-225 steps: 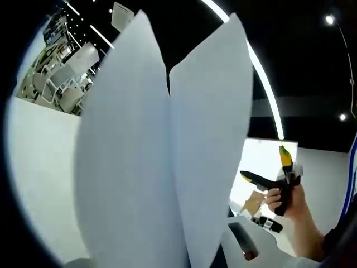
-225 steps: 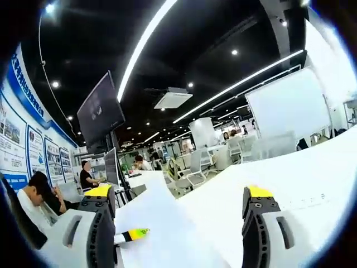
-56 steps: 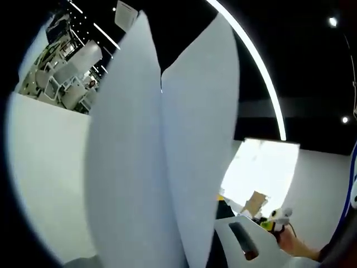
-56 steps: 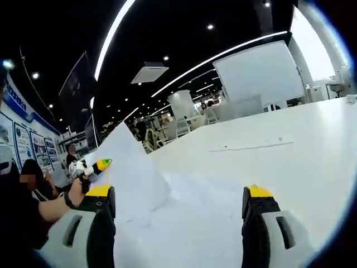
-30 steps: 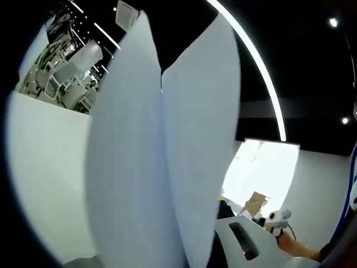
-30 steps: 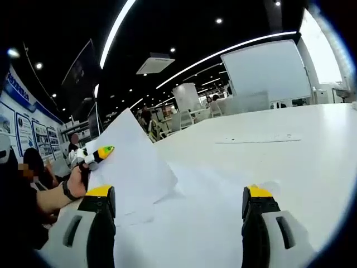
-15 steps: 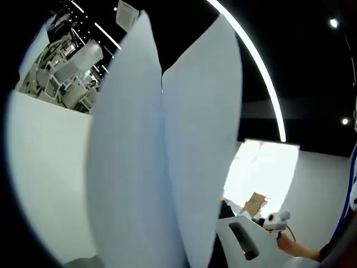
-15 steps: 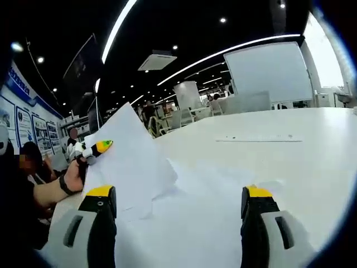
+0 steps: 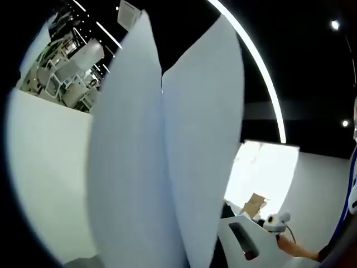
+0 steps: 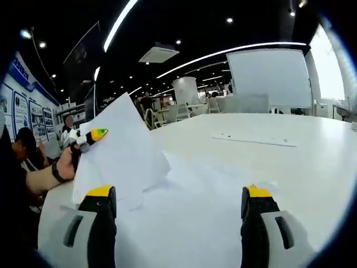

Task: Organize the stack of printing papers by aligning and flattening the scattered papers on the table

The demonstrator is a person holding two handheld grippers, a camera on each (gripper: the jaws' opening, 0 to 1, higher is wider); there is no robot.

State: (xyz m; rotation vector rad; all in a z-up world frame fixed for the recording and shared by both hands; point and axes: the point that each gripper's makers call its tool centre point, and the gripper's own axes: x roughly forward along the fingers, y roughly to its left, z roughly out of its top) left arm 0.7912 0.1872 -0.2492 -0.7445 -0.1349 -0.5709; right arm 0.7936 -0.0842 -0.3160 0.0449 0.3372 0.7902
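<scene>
Up close in the left gripper view, we see two large white sheets of printing paper [image 9: 162, 167] standing on edge between the left gripper's jaws, so we take that gripper as clamped on them, though its jaw tips are hidden behind the sheets. Past them, low on the right of that view, the right gripper [image 9: 276, 219] shows small, with a hand behind it. From the right gripper view, the right gripper [image 10: 177, 201] has its two grey, yellow-tipped jaws spread wide apart with nothing between them, hovering over more white sheets [image 10: 189, 218] lying loose and overlapped on the broad white table [image 10: 301, 162]. To the left, the left gripper [image 10: 89, 136] with its yellow-green tip holds the raised sheets tilted up off the table, their lower edge resting on the papers below. A person's hand [image 10: 66, 162] with a dark wristband grips its handle.
</scene>
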